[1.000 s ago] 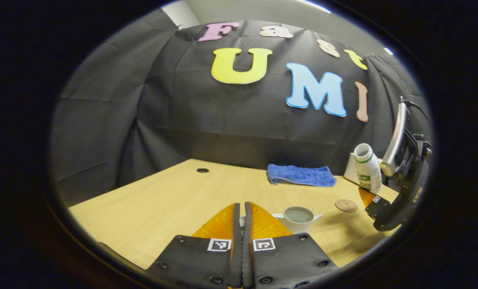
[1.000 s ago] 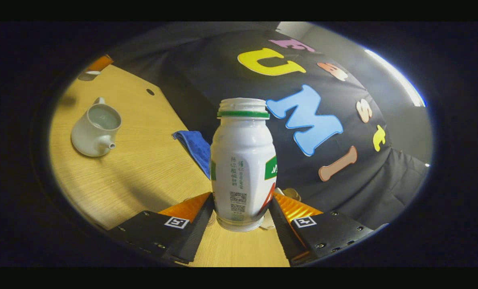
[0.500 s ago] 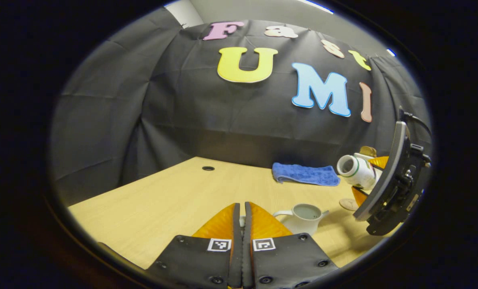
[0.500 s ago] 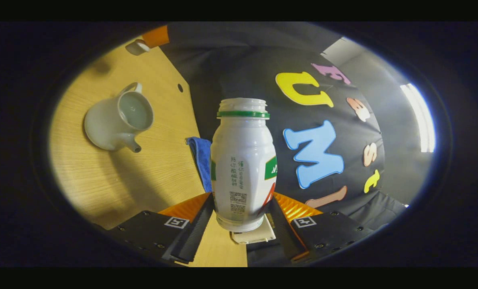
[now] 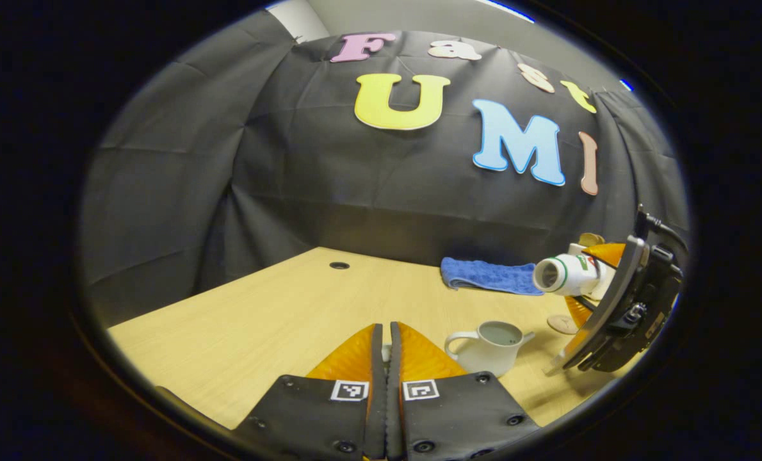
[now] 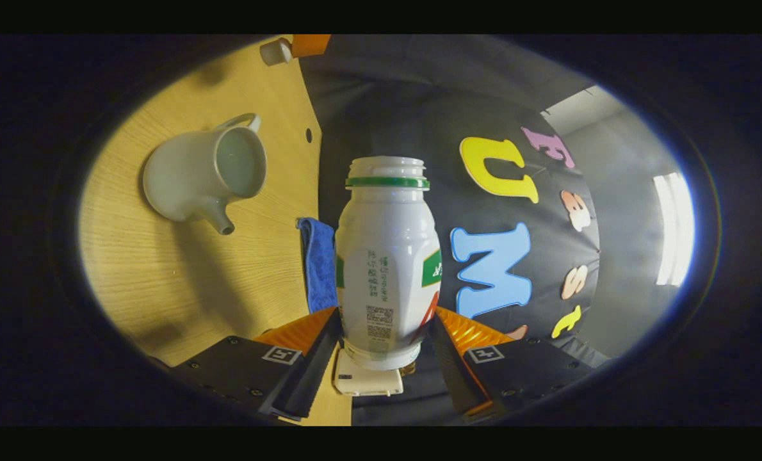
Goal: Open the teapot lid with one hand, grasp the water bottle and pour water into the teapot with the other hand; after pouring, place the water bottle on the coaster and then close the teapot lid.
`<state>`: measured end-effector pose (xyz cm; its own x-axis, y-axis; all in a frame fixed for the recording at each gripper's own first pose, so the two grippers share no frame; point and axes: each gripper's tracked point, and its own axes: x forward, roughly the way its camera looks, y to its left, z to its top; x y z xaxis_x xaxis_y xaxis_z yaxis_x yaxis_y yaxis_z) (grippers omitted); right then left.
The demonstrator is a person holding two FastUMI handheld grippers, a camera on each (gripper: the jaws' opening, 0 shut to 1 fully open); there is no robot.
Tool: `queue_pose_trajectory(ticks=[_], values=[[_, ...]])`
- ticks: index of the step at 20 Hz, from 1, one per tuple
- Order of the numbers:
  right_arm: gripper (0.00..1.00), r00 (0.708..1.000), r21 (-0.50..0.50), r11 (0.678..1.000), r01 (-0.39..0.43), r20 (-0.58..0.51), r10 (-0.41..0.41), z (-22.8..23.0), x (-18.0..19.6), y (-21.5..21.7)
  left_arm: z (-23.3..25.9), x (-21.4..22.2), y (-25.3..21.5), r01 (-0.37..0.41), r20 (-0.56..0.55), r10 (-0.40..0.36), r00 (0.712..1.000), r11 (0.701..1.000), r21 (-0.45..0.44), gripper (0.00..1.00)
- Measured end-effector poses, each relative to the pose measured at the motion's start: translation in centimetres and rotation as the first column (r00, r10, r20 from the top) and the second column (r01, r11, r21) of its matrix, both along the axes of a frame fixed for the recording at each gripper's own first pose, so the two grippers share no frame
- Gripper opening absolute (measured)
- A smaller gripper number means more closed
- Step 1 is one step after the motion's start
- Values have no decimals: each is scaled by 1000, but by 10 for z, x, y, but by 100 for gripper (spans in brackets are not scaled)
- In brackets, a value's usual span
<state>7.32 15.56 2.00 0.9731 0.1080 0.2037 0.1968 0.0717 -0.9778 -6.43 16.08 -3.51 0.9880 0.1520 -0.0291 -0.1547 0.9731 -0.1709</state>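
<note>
The white teapot (image 5: 490, 346) stands open on the wooden table (image 5: 259, 320), handle to the left and spout to the right. My left gripper (image 5: 384, 328) hangs to its left, shut on the small white teapot lid (image 5: 386, 350). Right of the teapot, my right gripper (image 5: 592, 282) is shut on the white water bottle (image 5: 567, 274). The bottle lies nearly level in the air, its open mouth facing the teapot from above and to the right. A round coaster (image 5: 561, 323) lies behind the teapot. In the right gripper view the bottle (image 6: 386, 262) sits between my fingers, with the teapot (image 6: 195, 173) at upper left.
A folded blue cloth (image 5: 490, 275) lies at the back of the table by the black wall. A small round hole (image 5: 339, 265) is in the tabletop at the back left. A white box (image 6: 365, 381) shows beyond the bottle's base.
My right gripper has tipped the bottle from upright to almost level and brought it closer to the teapot. My left gripper has stayed shut on the lid, hardly moving.
</note>
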Motion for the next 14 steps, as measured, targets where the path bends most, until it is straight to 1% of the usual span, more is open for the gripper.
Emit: queue_pose_trajectory(ticks=[11, 12, 13, 14], values=[[79, 999, -146, 989, -5, 51, 13, 11, 5, 5, -2, 0, 1, -6, -4, 6, 1000, 1000, 3, 5], [77, 998, -161, 987, -7, 58, 17, 13, 4, 6, -3, 0, 1, -6, -6, 6, 1000, 1000, 4, 5], [79, 998, -172, 985, -9, 64, 20, 15, 5, 6, -3, 0, 0, -7, -7, 7, 1000, 1000, 5, 5], [79, 997, -178, 984, -12, 67, 24, 15, 5, 8, -3, 0, -1, -6, -7, 6, 1000, 1000, 4, 5]])
